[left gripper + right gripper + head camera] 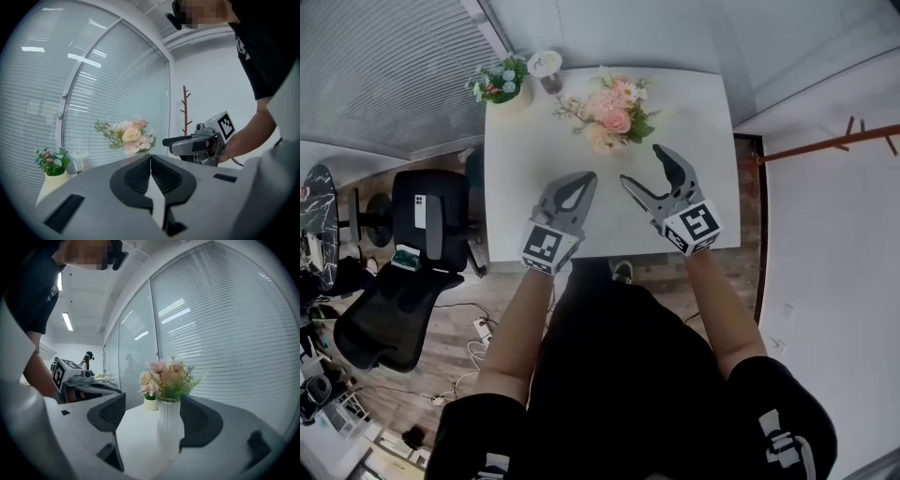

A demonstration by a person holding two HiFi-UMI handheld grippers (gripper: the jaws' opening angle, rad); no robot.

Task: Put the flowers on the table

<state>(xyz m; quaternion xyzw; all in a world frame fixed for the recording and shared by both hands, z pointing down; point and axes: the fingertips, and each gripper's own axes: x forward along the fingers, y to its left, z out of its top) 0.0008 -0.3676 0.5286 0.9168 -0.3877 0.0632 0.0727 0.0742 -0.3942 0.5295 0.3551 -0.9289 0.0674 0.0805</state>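
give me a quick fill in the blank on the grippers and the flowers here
1. The left gripper has its jaws pressed ____.
2. The right gripper has its jaws wide ____.
3. The pink flowers stand in a ribbed ____ vase.
Missing words: together; open; white.

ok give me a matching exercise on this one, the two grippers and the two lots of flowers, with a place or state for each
Things:
1. left gripper
2. right gripper
3. pink flowers in white vase
4. small potted plant

Place or state:
a. at the far left corner of the table
b. open, with the vase in line ahead of it
c. shut, with nothing in it
d. upright near the middle of the table's far half

Pairs: 1-c, 2-b, 3-d, 4-a
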